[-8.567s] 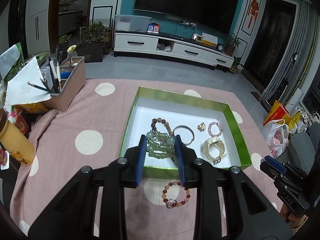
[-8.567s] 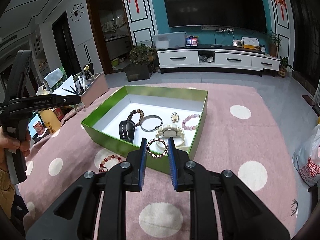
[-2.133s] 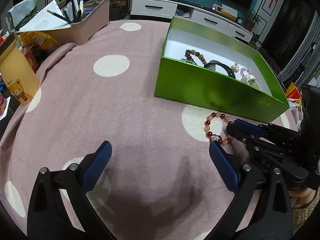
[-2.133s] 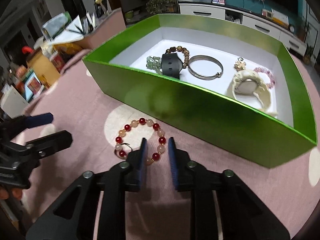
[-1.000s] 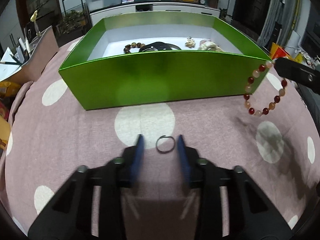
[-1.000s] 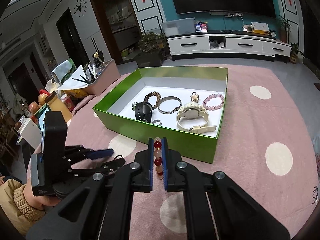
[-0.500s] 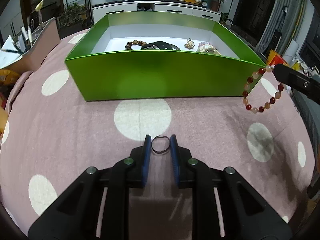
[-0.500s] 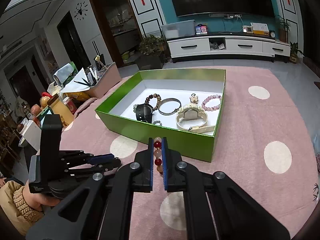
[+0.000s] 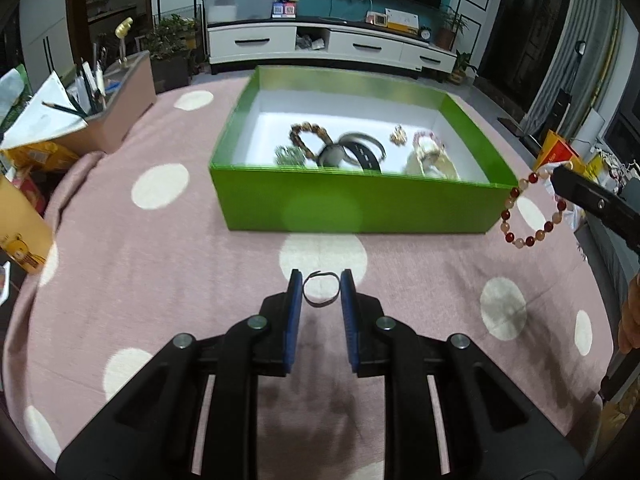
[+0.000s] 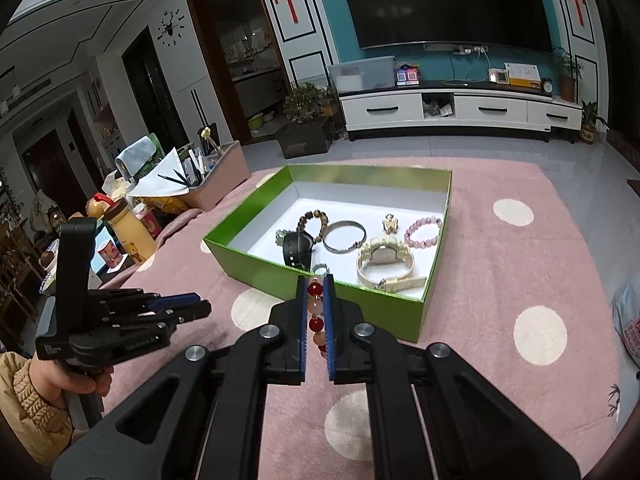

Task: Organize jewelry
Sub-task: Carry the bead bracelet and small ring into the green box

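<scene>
Since both pieces belong in the green box (image 9: pixel 352 204), your left gripper (image 9: pixel 320 292) pinches the thin ring (image 9: pixel 320 290) just before it; right fingers (image 10: pixel 325 300) clamp the beaded bracelet (image 9: pixel 532 216) beside its corner.

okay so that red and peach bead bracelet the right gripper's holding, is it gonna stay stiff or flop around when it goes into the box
Probably floppy: the bead bracelet hangs below the right gripper as a sagging loop, so it looks strung rather than rigid. Its beads look round and glossy, so they could slip between the pads or roll a little on landing. It seems light, dangling from only a few pinched beads.
</scene>
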Demonstrator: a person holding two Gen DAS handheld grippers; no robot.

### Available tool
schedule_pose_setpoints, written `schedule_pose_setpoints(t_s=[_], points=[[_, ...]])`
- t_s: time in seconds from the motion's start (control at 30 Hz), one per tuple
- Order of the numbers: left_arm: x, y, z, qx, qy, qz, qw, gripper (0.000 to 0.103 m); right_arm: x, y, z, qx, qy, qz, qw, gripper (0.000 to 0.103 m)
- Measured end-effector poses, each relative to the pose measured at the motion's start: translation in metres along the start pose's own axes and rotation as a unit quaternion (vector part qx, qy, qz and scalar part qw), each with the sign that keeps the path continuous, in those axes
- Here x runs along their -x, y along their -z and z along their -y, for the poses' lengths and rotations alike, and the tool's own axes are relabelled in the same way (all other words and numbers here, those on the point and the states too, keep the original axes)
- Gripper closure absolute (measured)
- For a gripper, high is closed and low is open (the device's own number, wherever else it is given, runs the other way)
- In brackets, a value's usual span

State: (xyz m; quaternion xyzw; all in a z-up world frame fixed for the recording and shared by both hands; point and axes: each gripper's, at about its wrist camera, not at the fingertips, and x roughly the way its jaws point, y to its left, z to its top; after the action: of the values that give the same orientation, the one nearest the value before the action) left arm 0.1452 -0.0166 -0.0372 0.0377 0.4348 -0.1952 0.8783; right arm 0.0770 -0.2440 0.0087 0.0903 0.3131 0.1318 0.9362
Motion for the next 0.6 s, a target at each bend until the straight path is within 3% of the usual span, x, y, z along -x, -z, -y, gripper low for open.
schedule_pose_setpoints(t_s=[0.6], points=[[0.037, -0.061, 0.001, -0.006, -0.001, 0.051, 0.9987, 0.084, 0.011, -0.042, -0.011, 0.031, 0.011, 0.032, 0.999, 0.096]])
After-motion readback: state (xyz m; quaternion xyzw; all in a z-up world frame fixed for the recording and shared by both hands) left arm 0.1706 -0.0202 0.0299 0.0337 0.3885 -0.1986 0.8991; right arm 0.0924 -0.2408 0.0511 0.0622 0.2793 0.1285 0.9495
